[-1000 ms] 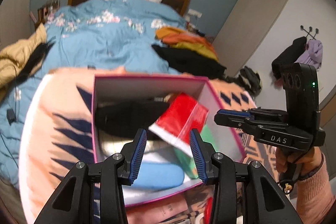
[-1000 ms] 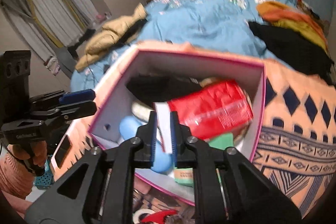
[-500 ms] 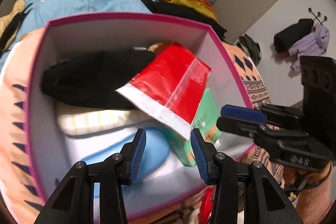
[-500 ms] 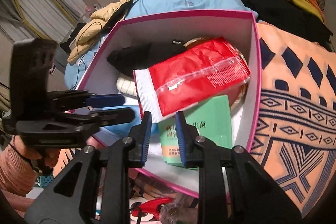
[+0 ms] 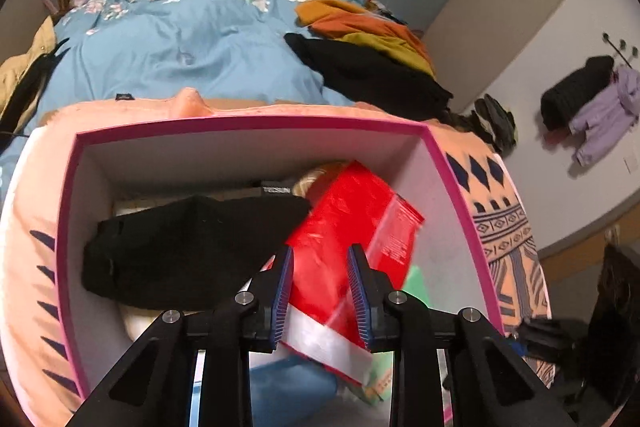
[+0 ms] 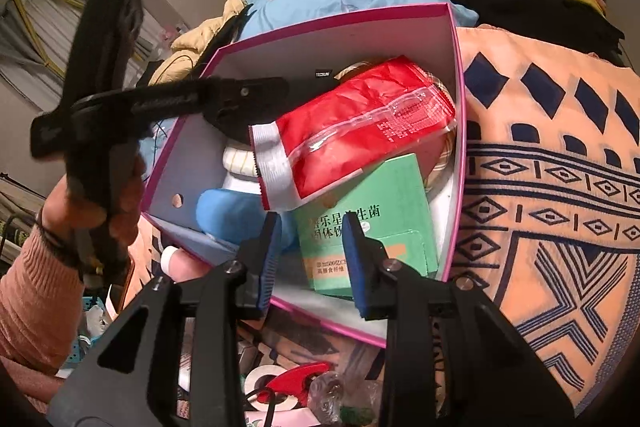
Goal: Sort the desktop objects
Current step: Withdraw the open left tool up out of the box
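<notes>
Right gripper (image 6: 310, 255) opened; red pouch (image 6: 360, 135) perhaps between left gripper (image 5: 320, 291)

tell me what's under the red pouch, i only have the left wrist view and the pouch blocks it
Observer: A green box with printed characters lies flat beneath the red pouch, against the right wall of the pink box.
Operator: is the right gripper holding anything
Observer: No. The right gripper is open, with nothing between its fingers, above the pink box's near edge.
Operator: anything outside the box
Observer: Yes, a red-handled item lies in the clutter just in front of it; I cannot tell what it is.
</notes>
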